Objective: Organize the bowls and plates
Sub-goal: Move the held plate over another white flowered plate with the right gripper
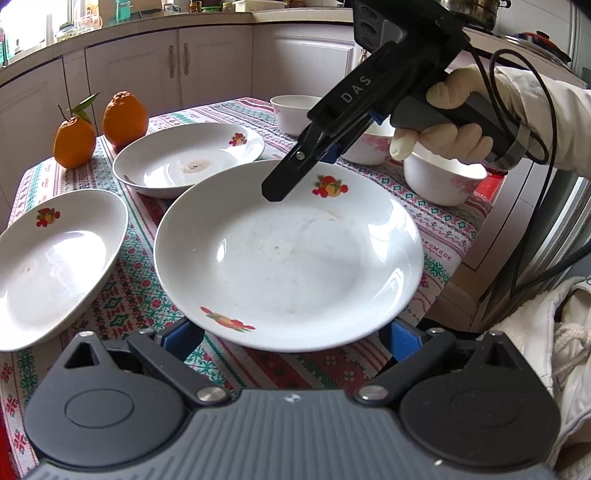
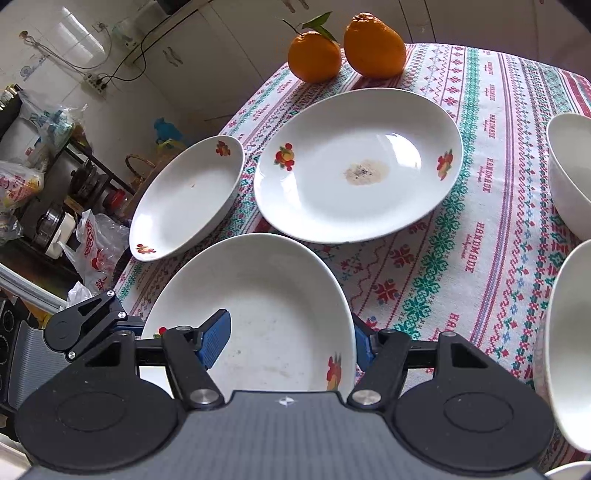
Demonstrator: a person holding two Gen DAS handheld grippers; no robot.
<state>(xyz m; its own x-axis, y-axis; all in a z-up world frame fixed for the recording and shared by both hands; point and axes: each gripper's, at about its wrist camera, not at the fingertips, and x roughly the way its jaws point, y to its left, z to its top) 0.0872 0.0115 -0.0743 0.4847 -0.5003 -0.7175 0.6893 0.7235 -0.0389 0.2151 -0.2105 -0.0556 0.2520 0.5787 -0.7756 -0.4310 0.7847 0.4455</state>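
The near plate (image 1: 288,254) lies between both tools, its far rim straddled by the wide-open, empty right gripper (image 2: 291,336), its near rim inside the open, empty left gripper (image 1: 288,332).

Pale kitchen cabinets (image 1: 177,70), cluttered countertop (image 1: 110,22), bright window (image 1: 22,26), patterned tablecloth (image 2: 461,221).

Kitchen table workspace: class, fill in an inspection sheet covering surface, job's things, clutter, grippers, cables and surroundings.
Surface: patterned tablecloth covering the table.
Job's things: three fruit-print plates, near plate, stained plate, edge plate; white bowls at the right.
Clutter: two oranges.
Grippers: left gripper open around the near plate's rim; right gripper open across the same plate.
Cables: black cable trailing from the right handle.
Surroundings: white cabinets, cluttered shelf.
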